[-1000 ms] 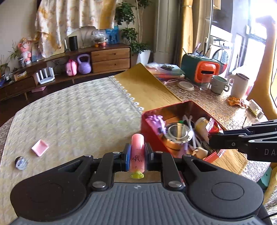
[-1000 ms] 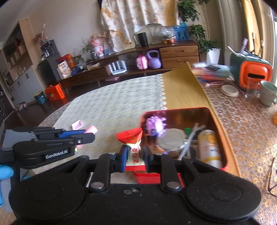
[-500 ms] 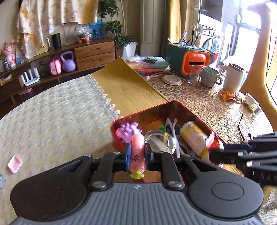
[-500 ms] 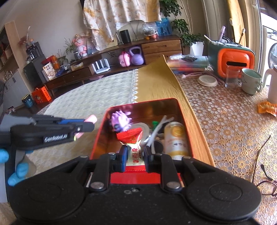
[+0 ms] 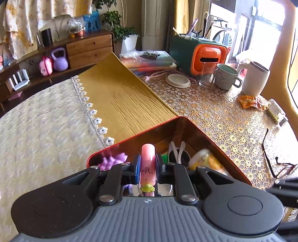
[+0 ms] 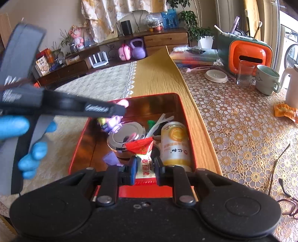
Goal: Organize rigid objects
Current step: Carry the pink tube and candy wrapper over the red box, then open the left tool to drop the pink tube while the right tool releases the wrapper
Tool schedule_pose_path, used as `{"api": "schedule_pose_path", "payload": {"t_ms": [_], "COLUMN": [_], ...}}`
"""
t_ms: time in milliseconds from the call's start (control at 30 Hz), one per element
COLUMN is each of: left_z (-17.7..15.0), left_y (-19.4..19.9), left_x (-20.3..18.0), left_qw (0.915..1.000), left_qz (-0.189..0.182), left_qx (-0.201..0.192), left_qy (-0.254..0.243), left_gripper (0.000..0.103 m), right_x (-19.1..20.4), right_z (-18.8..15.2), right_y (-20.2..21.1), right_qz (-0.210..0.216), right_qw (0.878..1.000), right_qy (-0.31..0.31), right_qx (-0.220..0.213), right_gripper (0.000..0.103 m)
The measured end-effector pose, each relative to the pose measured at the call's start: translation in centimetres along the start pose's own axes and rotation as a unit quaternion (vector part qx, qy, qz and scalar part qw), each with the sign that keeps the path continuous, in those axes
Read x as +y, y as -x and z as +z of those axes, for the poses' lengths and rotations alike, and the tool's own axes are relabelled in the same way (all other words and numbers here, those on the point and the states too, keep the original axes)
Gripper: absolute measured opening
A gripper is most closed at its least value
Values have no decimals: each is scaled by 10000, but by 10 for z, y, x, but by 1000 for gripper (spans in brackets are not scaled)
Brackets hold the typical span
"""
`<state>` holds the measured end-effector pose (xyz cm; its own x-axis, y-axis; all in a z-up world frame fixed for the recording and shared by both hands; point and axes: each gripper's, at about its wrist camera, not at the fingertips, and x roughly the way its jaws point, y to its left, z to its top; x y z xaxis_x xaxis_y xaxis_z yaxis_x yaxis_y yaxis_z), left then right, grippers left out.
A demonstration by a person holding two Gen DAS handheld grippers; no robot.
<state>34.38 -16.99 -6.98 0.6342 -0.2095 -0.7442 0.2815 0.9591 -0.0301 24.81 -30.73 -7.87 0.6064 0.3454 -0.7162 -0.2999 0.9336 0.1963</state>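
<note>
The left gripper (image 5: 148, 165) pinches a smooth pink tube (image 5: 148, 163) above the glossy red tin (image 5: 214, 137), ahead of its fingers. The right gripper (image 6: 145, 170) clamps a crinkly candy packet (image 6: 144, 162) over the tin's near rim, beside a yellow can (image 6: 175, 143) and a round steel lid (image 6: 125, 134).

Home living room — wooden sideboard (image 6: 165, 40) with purple kettlebell (image 6: 138, 49) and toys, curtains (image 6: 104, 13), potted plant (image 5: 128, 37), lace-covered counter (image 5: 219, 115) holding mugs (image 5: 226, 79) (lived-in clutter).
</note>
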Motion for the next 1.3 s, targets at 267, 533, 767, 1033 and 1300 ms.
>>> {"api": "schedule_pose_path", "payload": {"t_ms": [267,533,767,1033,1300], "left_z": [14,17,18,15,16], "left_y": [-31,-52,-64,-70,-60], "left_x": [-4,-8,-12,-10,-2], "left_qw": [9998,9993,9988,9981,9986], "left_qz": [-18,-78,-58,-101,-97], "left_qx": [140,337,462,614,507], "left_qy": [-104,-115,-171,-24,151], "left_gripper": [16,16,16,16,16], "right_x": [0,4,7,9,9], "right_z": [1,-1,-2,-2,0], "right_y": [-16,-22,-22,-21,-16], "right_qz": [-54,-144,-218,-188,-151], "right_qw": [9999,9996,9993,9993,9996], "right_qy": [1,151,249,233,171], "right_qx": [157,194,197,210,137], "right_gripper": [19,19,21,26,33]}}
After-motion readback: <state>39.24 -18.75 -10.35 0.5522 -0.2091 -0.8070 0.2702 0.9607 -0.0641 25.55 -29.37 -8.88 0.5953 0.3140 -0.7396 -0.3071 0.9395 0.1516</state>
